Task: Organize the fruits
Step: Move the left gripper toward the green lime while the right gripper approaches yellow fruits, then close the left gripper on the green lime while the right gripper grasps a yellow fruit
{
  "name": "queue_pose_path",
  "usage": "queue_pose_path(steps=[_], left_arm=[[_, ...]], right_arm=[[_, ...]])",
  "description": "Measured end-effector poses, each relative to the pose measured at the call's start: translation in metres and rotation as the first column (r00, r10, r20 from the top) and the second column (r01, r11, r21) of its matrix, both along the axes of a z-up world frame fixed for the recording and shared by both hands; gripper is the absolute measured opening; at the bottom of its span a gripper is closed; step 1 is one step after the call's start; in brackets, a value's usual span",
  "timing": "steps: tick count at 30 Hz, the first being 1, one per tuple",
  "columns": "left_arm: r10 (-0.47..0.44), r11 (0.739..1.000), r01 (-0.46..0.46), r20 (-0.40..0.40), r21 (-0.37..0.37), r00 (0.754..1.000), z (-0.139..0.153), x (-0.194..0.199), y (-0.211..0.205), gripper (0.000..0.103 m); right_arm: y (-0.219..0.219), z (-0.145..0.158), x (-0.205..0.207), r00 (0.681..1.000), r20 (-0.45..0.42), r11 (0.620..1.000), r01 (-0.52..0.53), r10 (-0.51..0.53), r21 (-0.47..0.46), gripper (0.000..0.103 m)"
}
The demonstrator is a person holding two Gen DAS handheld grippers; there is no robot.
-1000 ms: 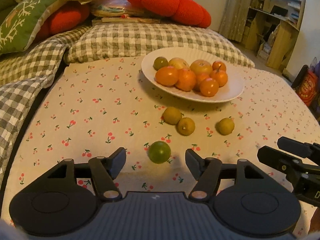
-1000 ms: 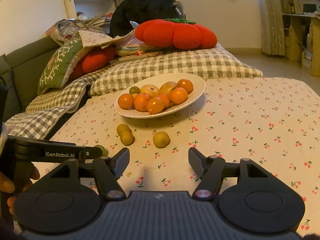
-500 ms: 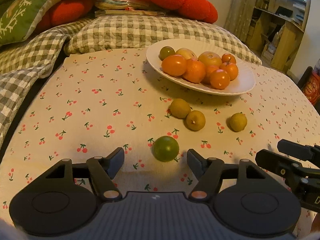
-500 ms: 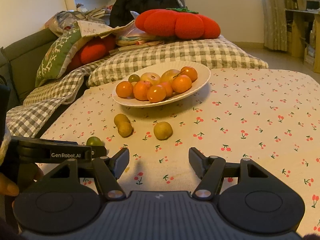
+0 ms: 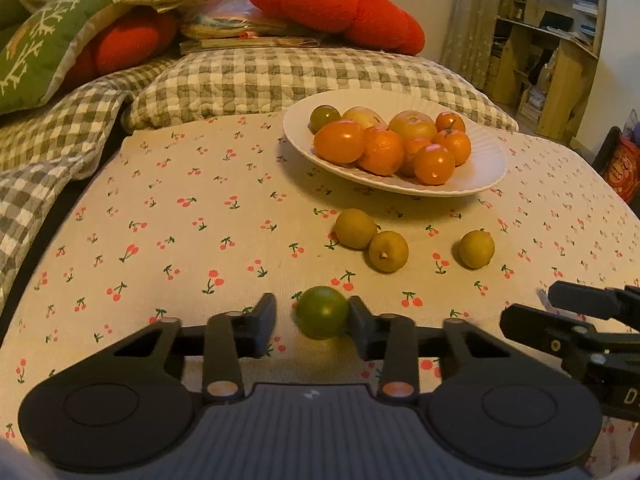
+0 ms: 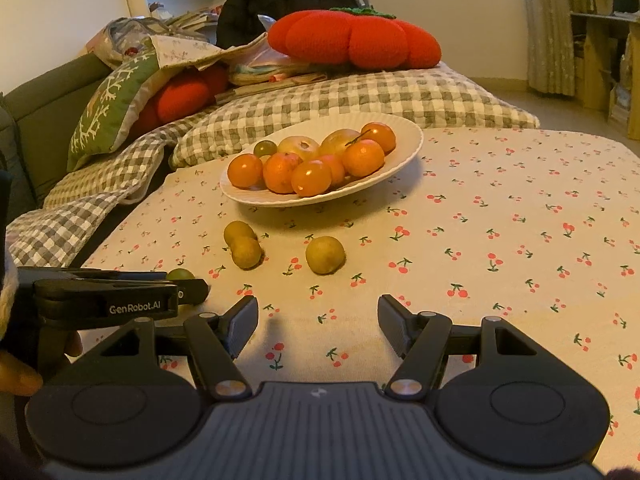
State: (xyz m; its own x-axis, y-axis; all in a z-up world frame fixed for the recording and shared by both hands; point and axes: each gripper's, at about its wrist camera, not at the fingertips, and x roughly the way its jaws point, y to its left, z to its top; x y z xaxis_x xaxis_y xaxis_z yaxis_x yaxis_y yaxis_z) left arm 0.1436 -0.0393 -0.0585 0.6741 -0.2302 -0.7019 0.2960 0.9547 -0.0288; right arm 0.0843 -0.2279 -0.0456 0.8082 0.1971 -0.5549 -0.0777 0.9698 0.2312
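A green round fruit lies on the cherry-print cloth between the fingers of my left gripper. Its jaws are closing: the right finger touches the fruit, while a small gap shows at the left finger. Three yellow-green fruits lie loose on the cloth beyond it. Behind them a white plate holds several orange and yellowish fruits and one green one. My right gripper hovers open and empty over the cloth, short of a yellow-green fruit. From the right wrist, the left gripper mostly hides the green fruit.
Checked grey-and-white cushions border the cloth behind the plate and at the left. A red pumpkin-shaped pillow and a green embroidered pillow lie on them. Wooden shelving stands at the far right. A person's fingers hold the left gripper.
The left gripper's jaws have narrowed around the green fruit, which now sits between the fingertips instead of ahead of them. The right gripper has stayed about where it was, still open.
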Motion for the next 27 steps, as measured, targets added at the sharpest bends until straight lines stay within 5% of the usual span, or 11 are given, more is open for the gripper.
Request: queue_pose_path(steps=[17, 20, 23, 27], left_arm=[[-0.007, 1.0, 0.007, 0.031, -0.012, 0.999, -0.003, -0.003, 0.0, 0.025], [-0.007, 1.0, 0.007, 0.036, -0.011, 0.999, -0.003, -0.003, -0.001, 0.025], [-0.006, 1.0, 0.006, 0.038, -0.012, 0.999, -0.003, -0.003, -0.001, 0.025], [-0.004, 1.0, 0.005, 0.04, -0.01, 0.999, -0.003, -0.003, -0.001, 0.025]], right_arm=[[0.016, -0.007, 0.049, 1.0, -0.015, 0.998, -0.007, 0.006, -0.066, 0.052], [0.017, -0.009, 0.053, 1.0, 0.004, 0.996, 0.007, -0.007, -0.093, 0.045], [0.018, -0.01, 0.051, 1.0, 0.012, 0.991, 0.013, -0.012, -0.131, 0.024], [0.014, -0.009, 0.046, 1.0, 0.015, 0.994, 0.014, -0.013, -0.108, 0.024]])
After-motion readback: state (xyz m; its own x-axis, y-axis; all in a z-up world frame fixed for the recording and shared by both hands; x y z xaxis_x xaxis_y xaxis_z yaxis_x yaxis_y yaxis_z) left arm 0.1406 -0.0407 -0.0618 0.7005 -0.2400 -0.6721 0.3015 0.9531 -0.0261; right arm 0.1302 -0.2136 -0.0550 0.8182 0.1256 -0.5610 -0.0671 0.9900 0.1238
